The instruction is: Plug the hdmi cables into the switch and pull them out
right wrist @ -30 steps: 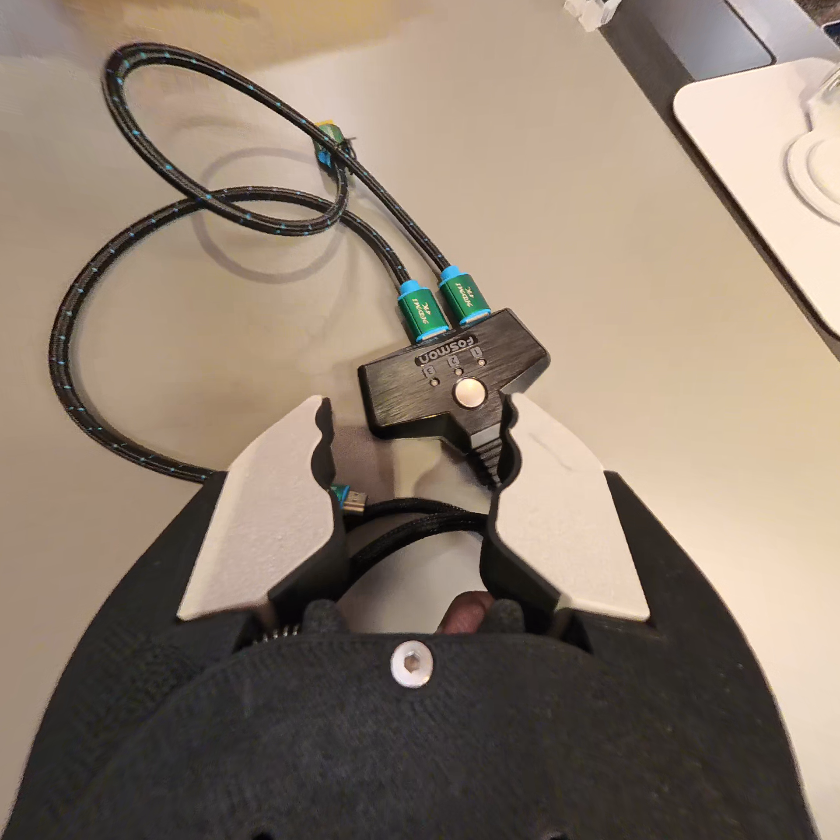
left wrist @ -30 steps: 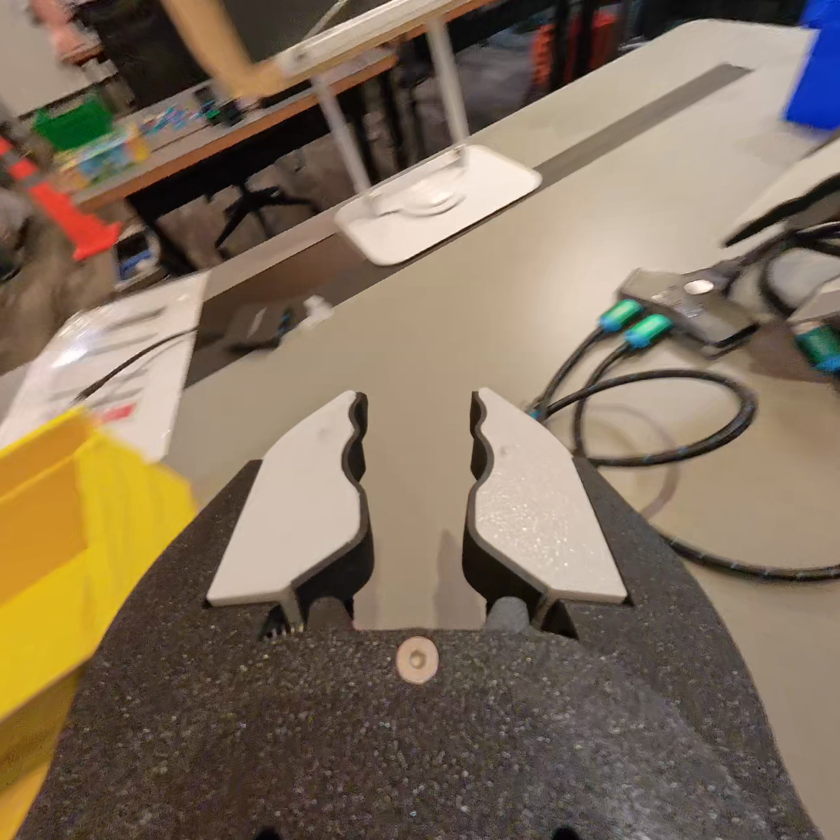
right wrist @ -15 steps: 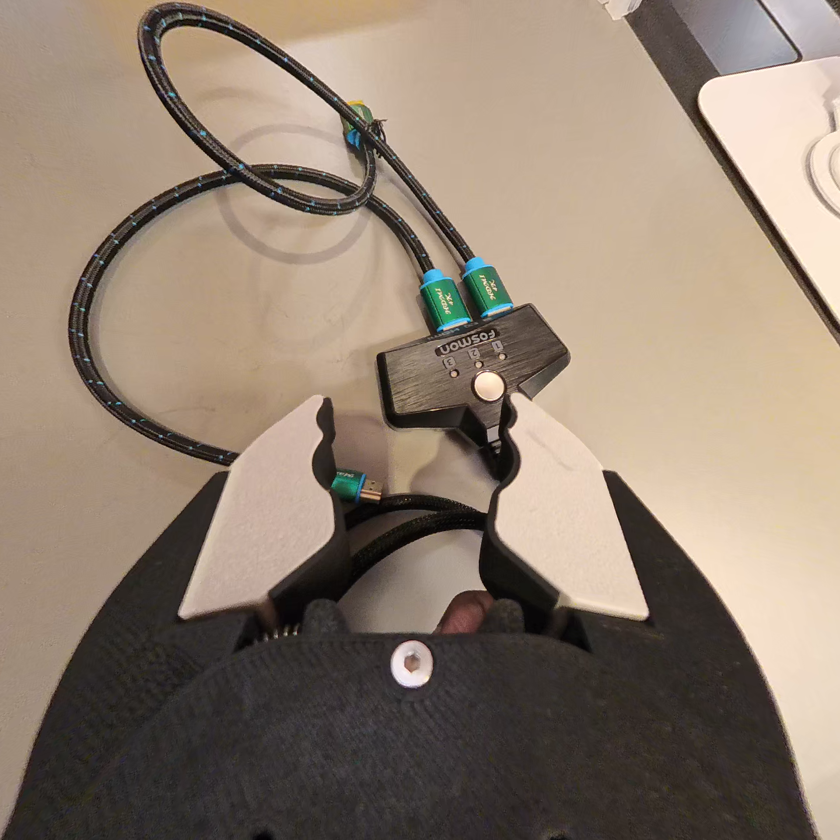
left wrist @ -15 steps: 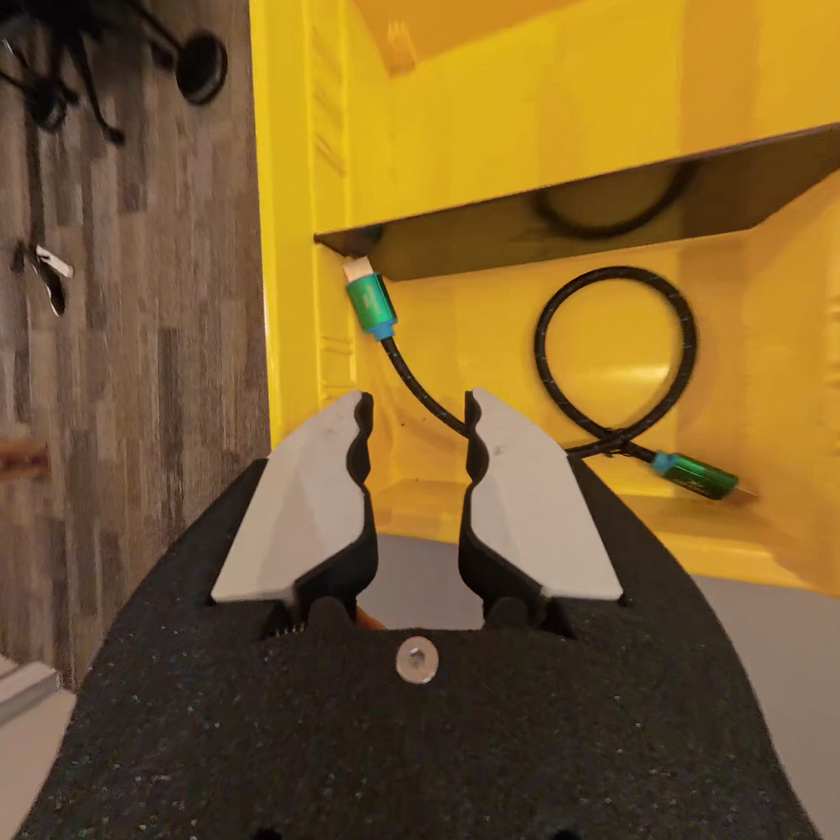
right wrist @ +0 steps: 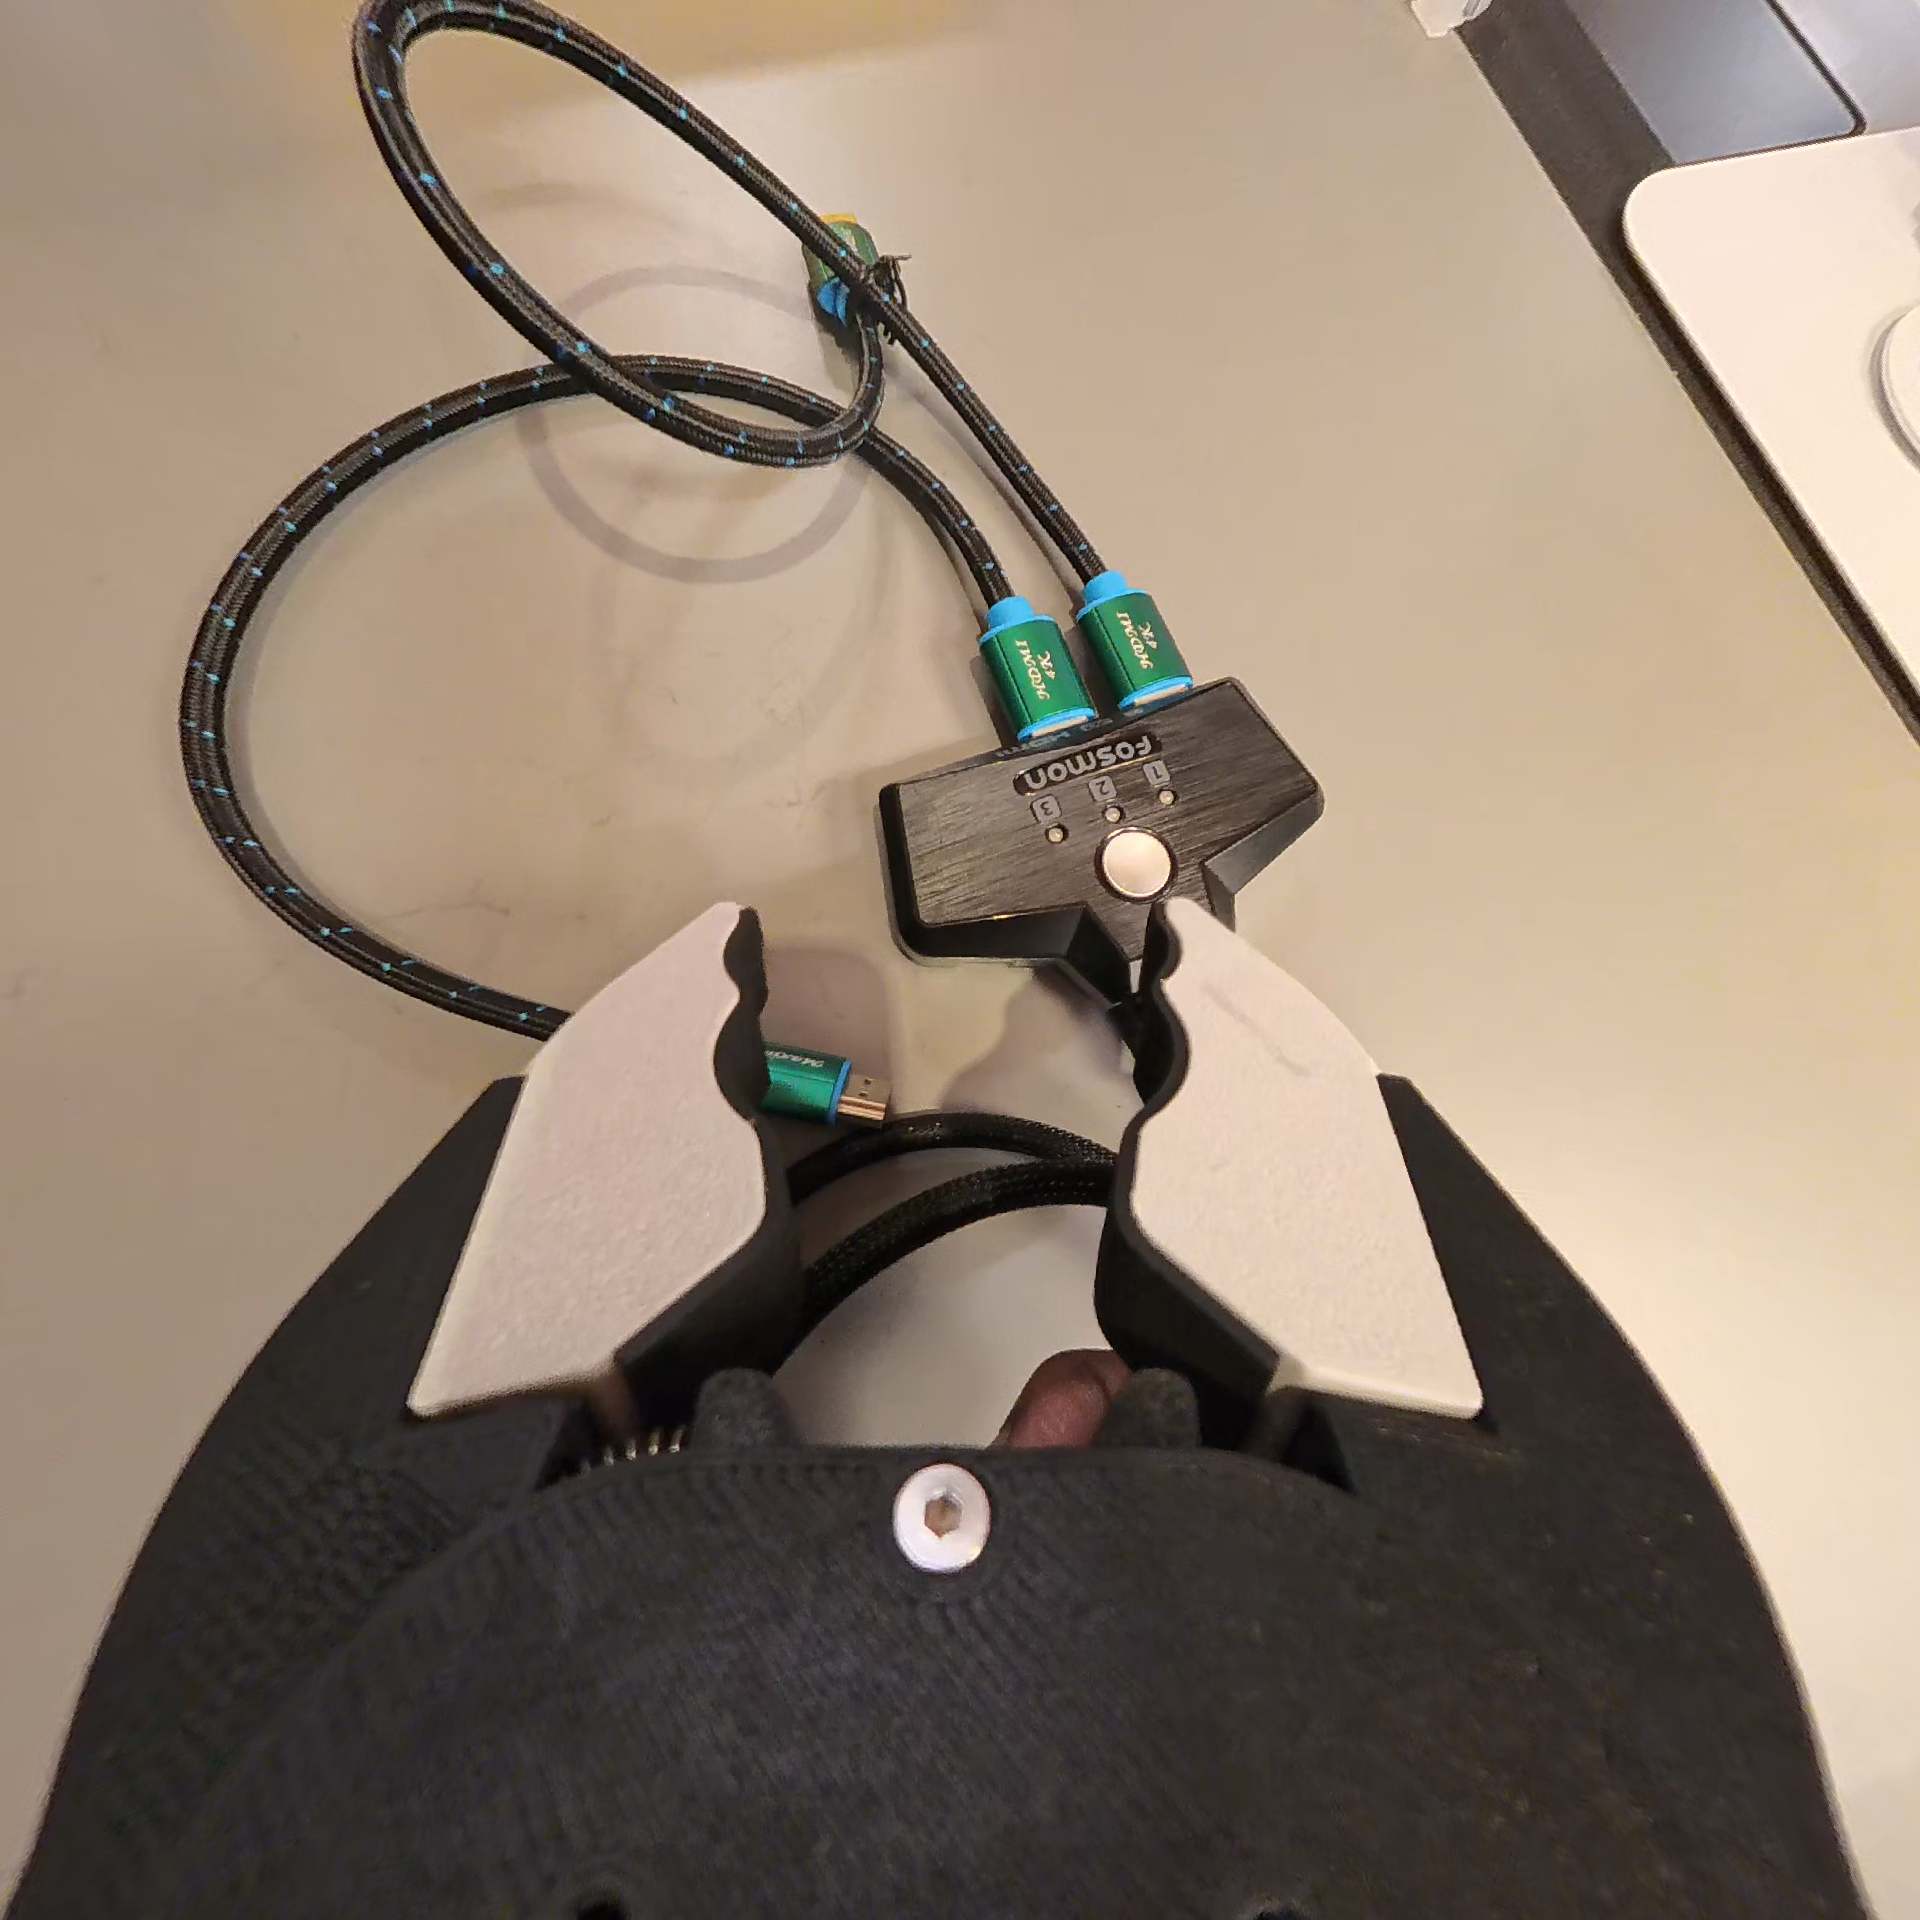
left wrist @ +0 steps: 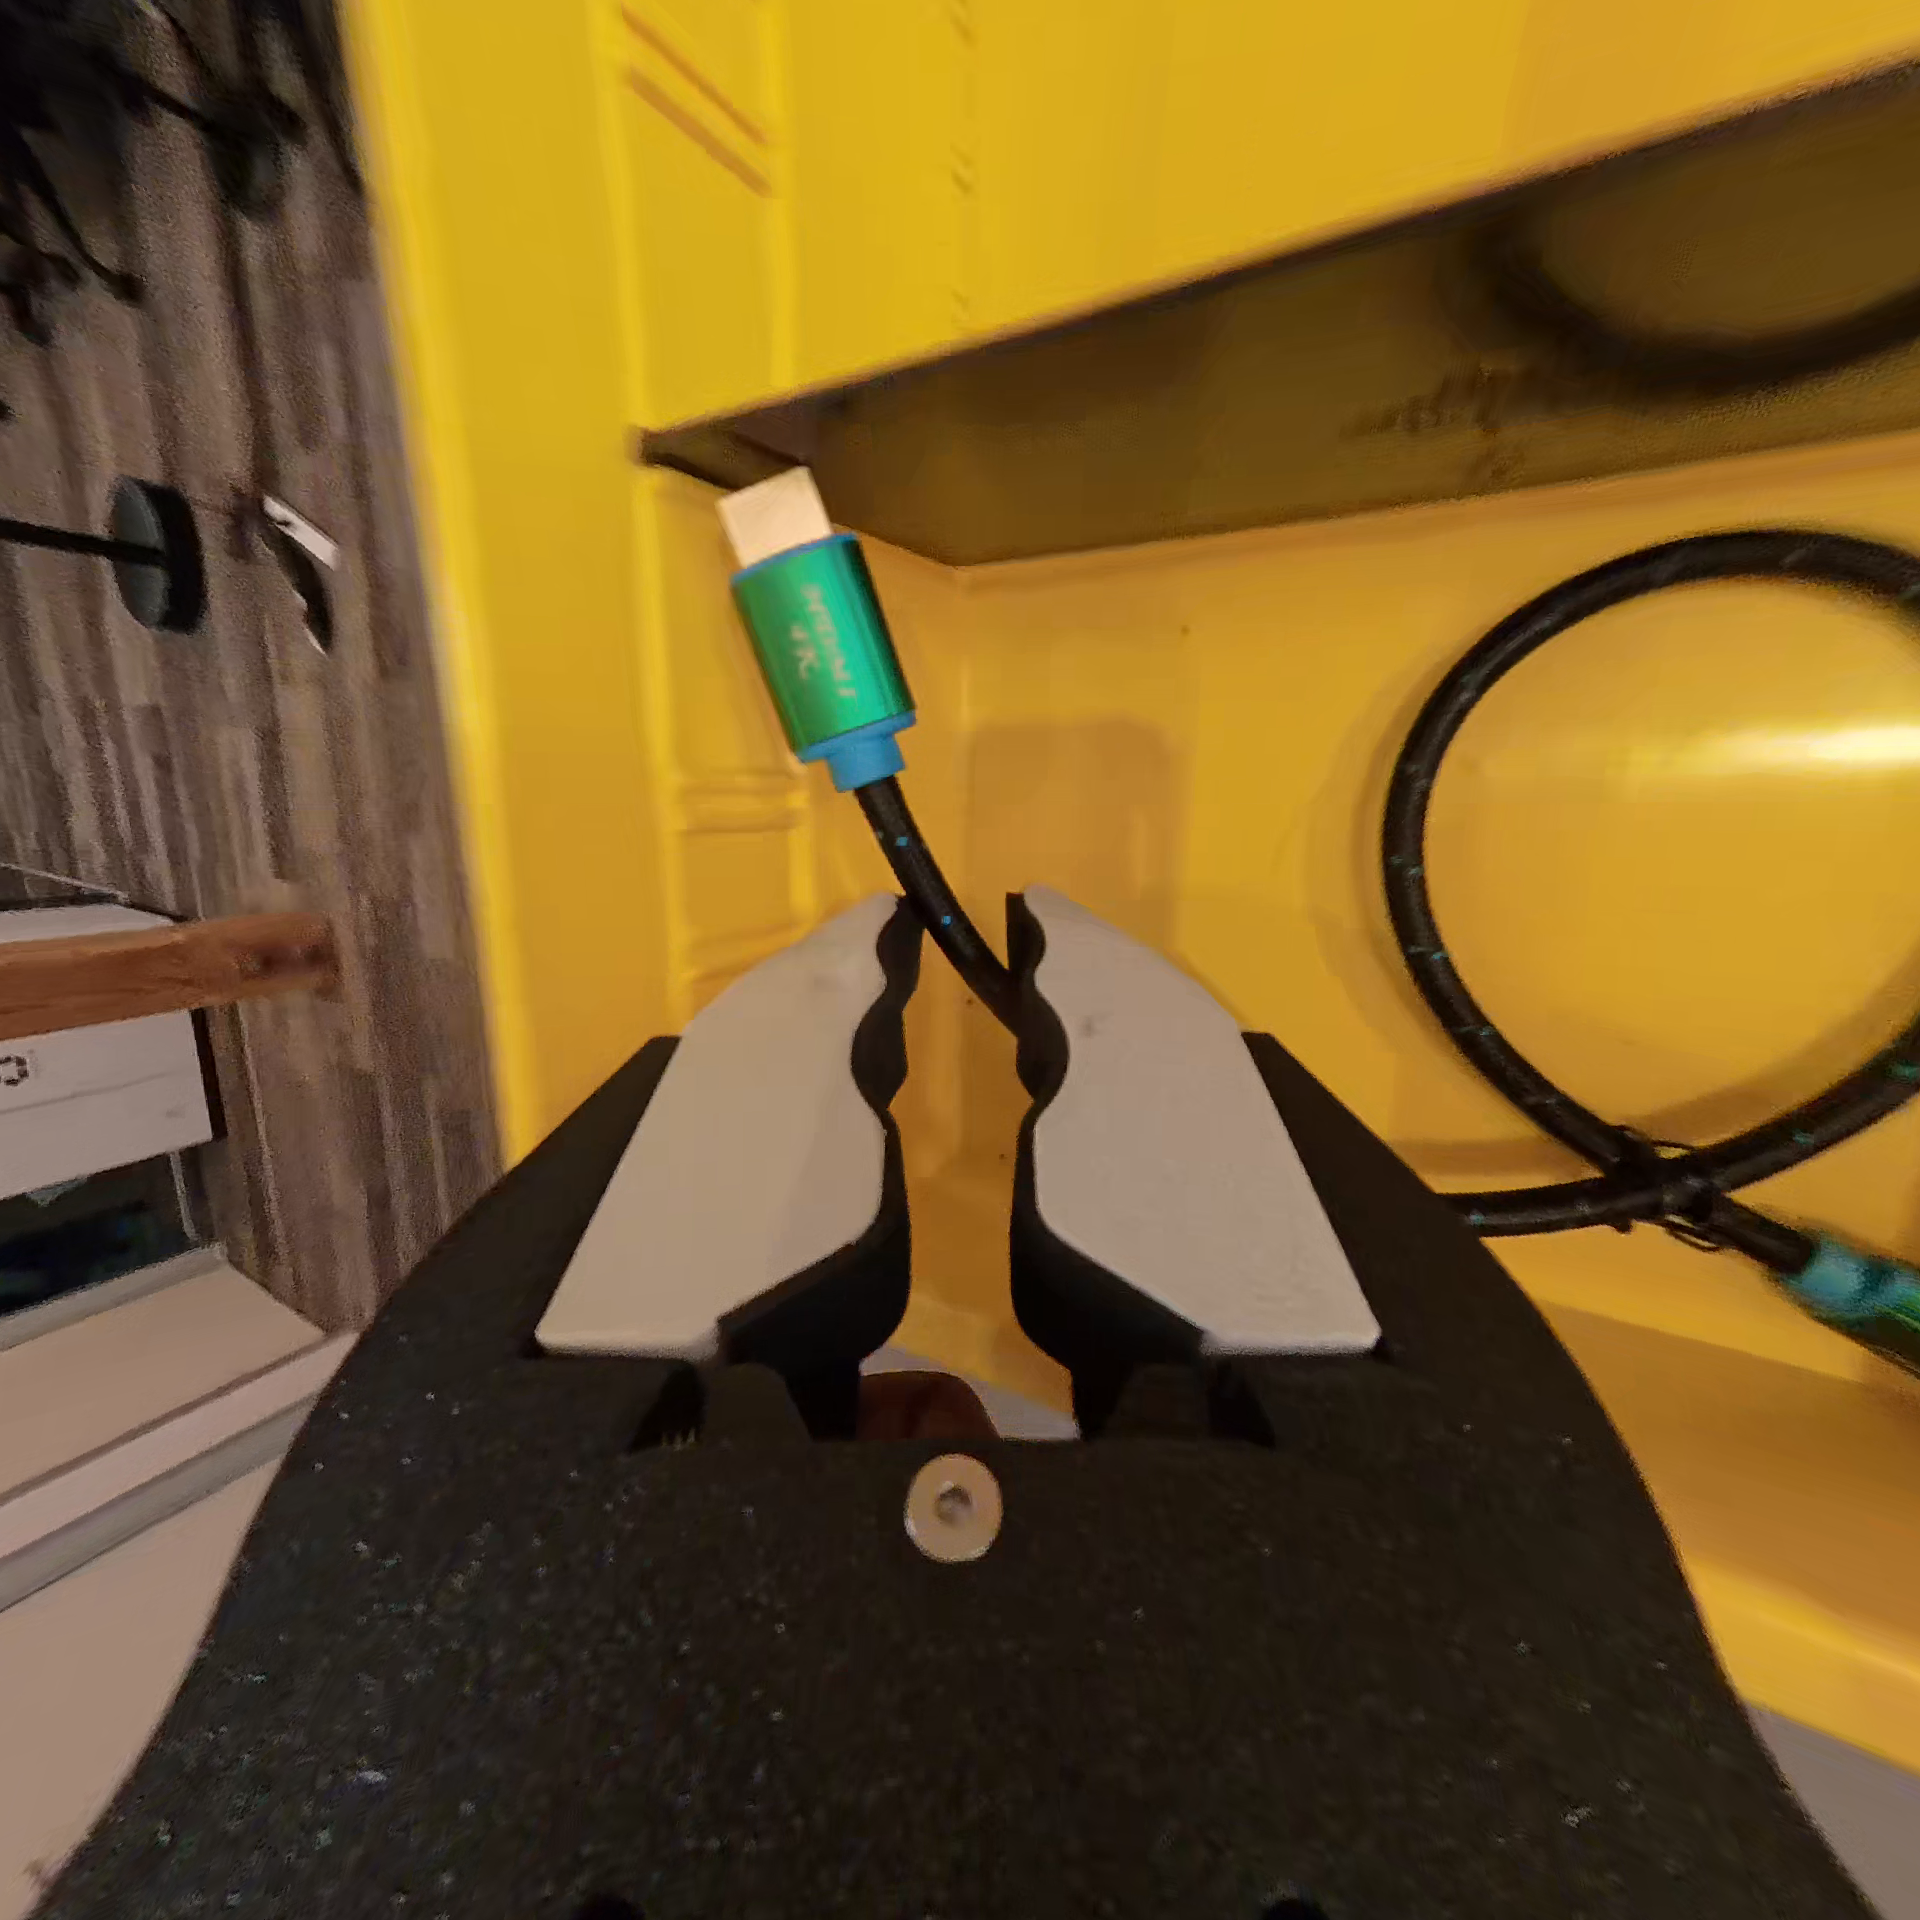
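Inside the yellow bin point(left wrist: 1091, 187), the left gripper point(left wrist: 961, 935) has its fingers narrowed around a braided HDMI cable point(left wrist: 940, 920), whether pinching I cannot tell. Beside the black switch point(right wrist: 1101, 831), which holds two green plugs point(right wrist: 1081, 665), the right gripper point(right wrist: 951, 925) stands wide

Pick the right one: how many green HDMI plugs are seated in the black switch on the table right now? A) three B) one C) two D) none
C: in the right wrist view two green plugs sit side by side in the far edge of the black switch, while a third green plug lies loose on the table by the right tongs.
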The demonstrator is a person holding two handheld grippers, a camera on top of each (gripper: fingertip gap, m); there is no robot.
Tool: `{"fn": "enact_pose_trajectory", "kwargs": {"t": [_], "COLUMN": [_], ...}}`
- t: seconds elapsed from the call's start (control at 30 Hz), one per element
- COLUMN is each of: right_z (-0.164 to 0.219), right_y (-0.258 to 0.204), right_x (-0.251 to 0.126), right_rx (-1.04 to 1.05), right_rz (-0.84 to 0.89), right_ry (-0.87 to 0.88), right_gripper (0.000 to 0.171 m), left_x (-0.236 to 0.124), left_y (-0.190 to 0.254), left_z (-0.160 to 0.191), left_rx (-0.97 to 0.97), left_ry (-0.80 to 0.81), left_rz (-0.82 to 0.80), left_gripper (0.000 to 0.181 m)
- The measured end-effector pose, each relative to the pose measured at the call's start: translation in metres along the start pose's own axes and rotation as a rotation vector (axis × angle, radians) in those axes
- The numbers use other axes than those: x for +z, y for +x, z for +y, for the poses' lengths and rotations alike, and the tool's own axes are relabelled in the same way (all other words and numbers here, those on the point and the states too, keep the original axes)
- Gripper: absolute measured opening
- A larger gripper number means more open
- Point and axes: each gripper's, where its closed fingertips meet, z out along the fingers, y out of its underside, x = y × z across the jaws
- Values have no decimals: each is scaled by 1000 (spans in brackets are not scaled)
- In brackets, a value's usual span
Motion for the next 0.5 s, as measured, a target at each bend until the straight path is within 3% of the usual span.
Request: {"fn": "enact_pose_trajectory", "kwargs": {"t": [0.13,0.3,0.4,0.5], "right_z": [1,1,1,1], "right_y": [0,0,0,1], "right_x": [1,1,1,0], "right_rx": [3,3,5,6], "right_rz": [-2,-2,-3,-5], "right_ry": [-1,-1,1,4], "right_gripper": [70,70,70,70], "left_x": [-56,-174,-248,-306], "left_y": [-31,-57,-46,-9], "left_z": [-27,-67,-90,-112], "left_rx": [-26,20,80,152], "left_ry": [218,515,681,839], "left_rz": [-121,-266,-258,-110], "left_gripper": [12,7,6,6]}}
